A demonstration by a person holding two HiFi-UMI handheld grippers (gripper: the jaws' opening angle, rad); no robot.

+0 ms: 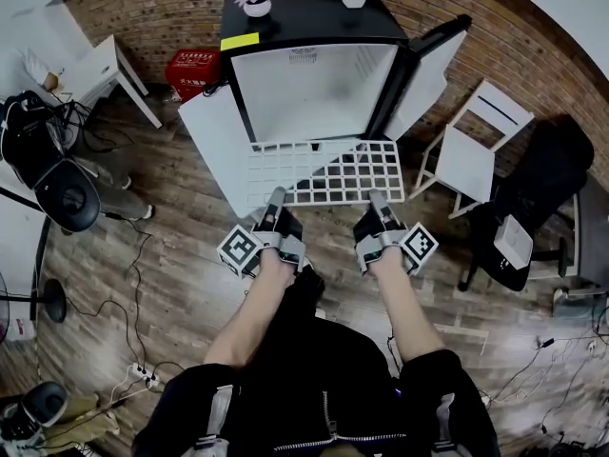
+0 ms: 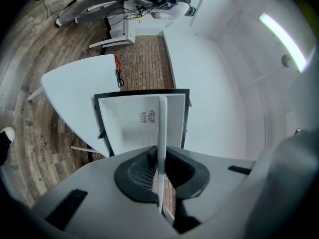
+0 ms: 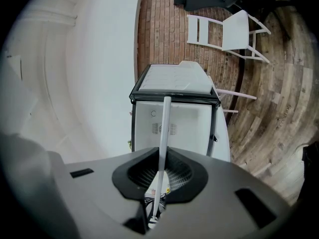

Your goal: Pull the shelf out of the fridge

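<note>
Now the shelf (image 1: pixel 324 172) is clamped edge-on between both grippers' jaws.

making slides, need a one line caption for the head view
Left tongs and right tongs clamp the near edge of a white wire shelf drawn out of an open black fridge.

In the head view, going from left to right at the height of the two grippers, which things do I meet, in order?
Black office chair with round seat, left gripper, right gripper (both clamped on the white wire shelf), white folding chair, large black chair.
</note>
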